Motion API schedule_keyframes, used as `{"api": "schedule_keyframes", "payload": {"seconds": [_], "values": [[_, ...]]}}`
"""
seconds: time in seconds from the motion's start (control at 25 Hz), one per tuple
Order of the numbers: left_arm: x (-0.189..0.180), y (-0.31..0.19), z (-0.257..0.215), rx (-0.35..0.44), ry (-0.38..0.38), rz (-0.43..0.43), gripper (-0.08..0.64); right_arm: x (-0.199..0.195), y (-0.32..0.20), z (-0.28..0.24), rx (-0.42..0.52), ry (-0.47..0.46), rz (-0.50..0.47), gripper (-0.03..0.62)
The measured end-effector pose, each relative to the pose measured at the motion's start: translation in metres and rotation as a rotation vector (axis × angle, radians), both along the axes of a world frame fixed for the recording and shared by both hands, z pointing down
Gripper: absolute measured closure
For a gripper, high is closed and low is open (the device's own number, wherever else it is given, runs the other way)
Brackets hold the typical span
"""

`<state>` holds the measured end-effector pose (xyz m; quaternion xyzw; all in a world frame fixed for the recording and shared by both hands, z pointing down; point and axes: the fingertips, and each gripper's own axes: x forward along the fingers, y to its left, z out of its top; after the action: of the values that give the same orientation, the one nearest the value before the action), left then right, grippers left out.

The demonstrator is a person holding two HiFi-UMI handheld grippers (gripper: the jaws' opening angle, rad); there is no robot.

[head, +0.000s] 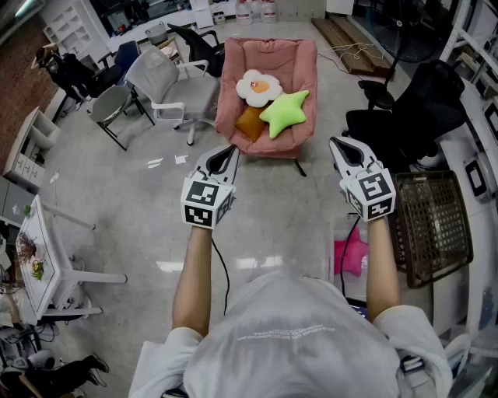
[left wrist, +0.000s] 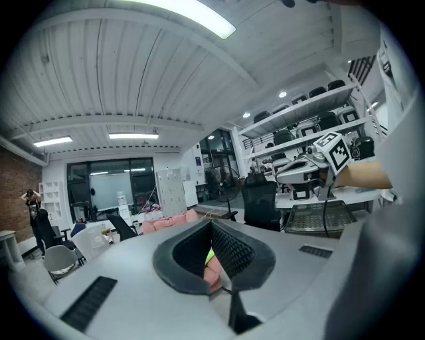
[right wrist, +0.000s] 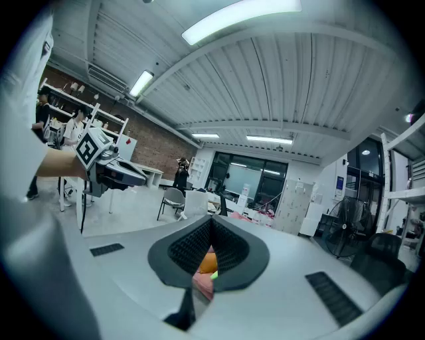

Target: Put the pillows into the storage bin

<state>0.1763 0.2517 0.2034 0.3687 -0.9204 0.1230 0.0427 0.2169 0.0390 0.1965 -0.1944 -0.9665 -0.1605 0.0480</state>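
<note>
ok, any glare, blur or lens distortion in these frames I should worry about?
Head view: evenly lit and sharp, only pale lamp reflections on the floor, and mild bending at the edges. Left gripper view: strong fisheye, dark corners, ceiling light blown out. Right gripper view: same fisheye and vignette, ceiling strip overexposed, distant room slightly soft.

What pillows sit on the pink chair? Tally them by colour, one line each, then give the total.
White egg-shaped pillow: 1
Green star pillow: 1
Orange pillow: 1
Total: 3, all on the pink chair
</note>
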Motion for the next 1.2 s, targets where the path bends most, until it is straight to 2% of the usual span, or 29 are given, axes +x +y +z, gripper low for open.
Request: {"api": "schedule_keyframes", "payload": {"seconds": [0.24, 0.44, 0.48, 0.52, 0.56, 0.68, 0.84, 1.0, 1.2], "values": [[0.0, -0.001, 0.013, -0.022, 0.027, 0.001, 0.545, 0.0, -0.009, 0.0, -0.043, -0.009, 0.027, 0.577], [-0.003, 0.001, 0.013, 0.001, 0.035, -0.033, 0.52, -0.003, -0.018, 0.001, -0.057, -0.016, 0.033, 0.577], [-0.004, 0.0, 0.013, 0.006, 0.041, -0.037, 0.467, -0.004, -0.02, 0.002, -0.064, -0.013, 0.029, 0.567], [-0.004, -0.002, 0.014, 0.006, 0.047, -0.039, 0.418, -0.005, -0.022, 0.004, -0.074, -0.006, 0.021, 0.53], [-0.004, -0.005, 0.015, 0.003, 0.051, -0.038, 0.384, -0.005, -0.023, 0.007, -0.084, 0.008, 0.007, 0.457], [0.0, -0.011, 0.019, 0.005, 0.055, -0.037, 0.292, -0.005, -0.019, 0.017, -0.096, 0.062, -0.068, 0.335], [0.004, -0.018, 0.027, -0.015, 0.071, -0.064, 0.264, -0.001, -0.024, 0.019, -0.117, 0.065, -0.12, 0.291], [0.008, -0.037, 0.042, -0.053, 0.098, -0.077, 0.264, 0.001, -0.045, 0.026, -0.13, 0.078, -0.149, 0.288], [0.014, -0.055, 0.065, -0.042, 0.161, -0.13, 0.264, 0.001, -0.074, 0.05, -0.114, 0.14, -0.176, 0.29]]}}
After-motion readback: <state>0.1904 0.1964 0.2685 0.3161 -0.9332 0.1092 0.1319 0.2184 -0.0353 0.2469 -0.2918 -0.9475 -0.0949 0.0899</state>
